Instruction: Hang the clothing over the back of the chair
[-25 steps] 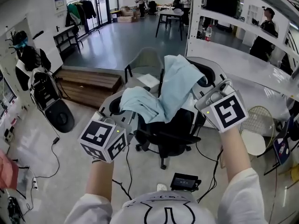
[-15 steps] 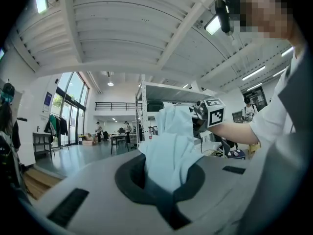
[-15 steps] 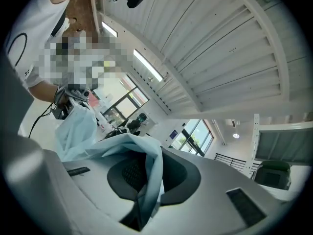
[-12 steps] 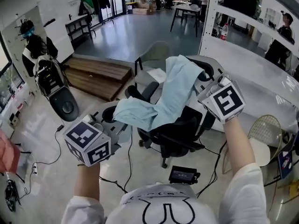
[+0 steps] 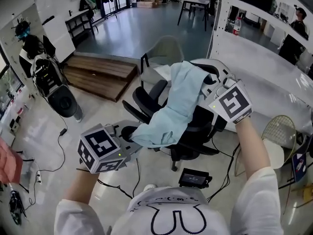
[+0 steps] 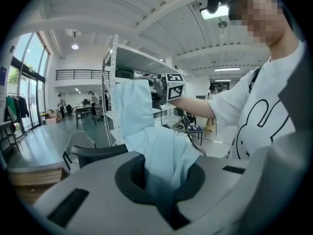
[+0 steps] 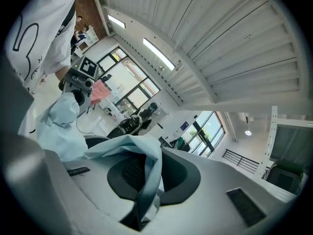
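**A:** What's the biggest thing here?

**B:** The chair (image 5: 194, 133), in the centre of the head view. It's a black office chair with hard arms and a dark padded seat.

**A:** And the shirt?

**B:** The shirt (image 5: 178, 102) is pale blue. It runs from the top of the chair's back, just right of centre, down toward the lower left, strung between both claws. Whether it already rests on the back I can't tell. It's thin, matte woven cloth that creases softly. I'd judge it light and limp, so it will sag wherever nothing holds it, and it may slide off if one side hangs longer. It's best held at the edges, with the claws well apart.

**A:** What about the claws?

**B:** The left claw (image 5: 130, 137), at lower left, is pressed together on a bunched fold of the low end. The right claw (image 5: 209, 86), right of centre by the chair's top, pinches a thin fold of the upper end.
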The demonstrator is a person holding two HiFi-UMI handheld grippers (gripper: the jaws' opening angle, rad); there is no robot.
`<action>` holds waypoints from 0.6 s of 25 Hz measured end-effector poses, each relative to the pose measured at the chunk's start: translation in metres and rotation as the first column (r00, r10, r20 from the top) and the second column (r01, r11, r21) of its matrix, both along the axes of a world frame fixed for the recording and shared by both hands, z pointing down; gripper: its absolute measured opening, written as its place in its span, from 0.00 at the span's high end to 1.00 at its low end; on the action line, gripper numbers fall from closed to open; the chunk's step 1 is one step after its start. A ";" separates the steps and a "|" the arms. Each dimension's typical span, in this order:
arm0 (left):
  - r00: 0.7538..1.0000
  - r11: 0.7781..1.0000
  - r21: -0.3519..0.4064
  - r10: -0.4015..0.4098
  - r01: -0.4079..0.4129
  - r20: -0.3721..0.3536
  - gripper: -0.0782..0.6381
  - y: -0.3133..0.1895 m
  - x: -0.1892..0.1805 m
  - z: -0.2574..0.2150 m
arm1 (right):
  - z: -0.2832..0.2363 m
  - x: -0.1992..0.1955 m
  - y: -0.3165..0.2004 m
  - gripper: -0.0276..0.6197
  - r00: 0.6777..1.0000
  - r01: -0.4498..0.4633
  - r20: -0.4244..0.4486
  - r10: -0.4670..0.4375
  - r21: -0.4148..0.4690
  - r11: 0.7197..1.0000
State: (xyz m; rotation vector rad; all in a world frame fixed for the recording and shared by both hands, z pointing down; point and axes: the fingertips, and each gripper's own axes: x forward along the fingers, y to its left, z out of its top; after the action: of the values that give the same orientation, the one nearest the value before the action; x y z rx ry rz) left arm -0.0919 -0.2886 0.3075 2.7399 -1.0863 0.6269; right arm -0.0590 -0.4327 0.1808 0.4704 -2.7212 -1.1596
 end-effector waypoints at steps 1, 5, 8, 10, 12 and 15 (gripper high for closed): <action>1.000 0.999 -0.031 0.019 -0.019 0.007 0.85 0.001 -0.001 0.007 | 0.002 -0.004 -0.001 0.89 1.000 -0.001 -0.014 0.001 -0.002 1.000; 0.994 0.980 -0.174 0.105 -0.099 0.026 0.85 0.005 -0.001 0.042 | 0.011 -0.015 -0.003 0.89 0.999 -0.005 -0.044 0.004 -0.035 0.999; 0.985 0.953 -0.256 0.170 -0.159 0.019 0.85 0.007 0.004 0.061 | 0.026 -0.024 -0.011 0.89 0.992 -0.001 -0.125 -0.008 -0.075 0.997; 0.980 0.937 -0.296 0.198 -0.185 0.011 0.85 0.009 0.005 0.071 | 0.041 -0.031 -0.015 0.89 0.976 -0.002 -0.215 -0.021 -0.104 0.995; 0.975 0.920 -0.332 0.220 -0.207 0.001 0.85 0.013 0.006 0.081 | 0.058 -0.035 -0.019 0.89 0.949 -0.007 -0.313 -0.033 -0.127 0.992; 0.970 0.898 -0.377 0.244 -0.228 -0.006 0.85 0.015 0.006 0.097 | 0.085 -0.035 -0.023 0.89 0.897 -0.014 -0.438 -0.062 -0.167 0.986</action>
State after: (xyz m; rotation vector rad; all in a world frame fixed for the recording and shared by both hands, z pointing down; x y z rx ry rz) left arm -0.0857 -0.2732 0.4042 2.5419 -0.5644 0.8303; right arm -0.0945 -0.4553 0.2658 0.1255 -2.3984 -0.8976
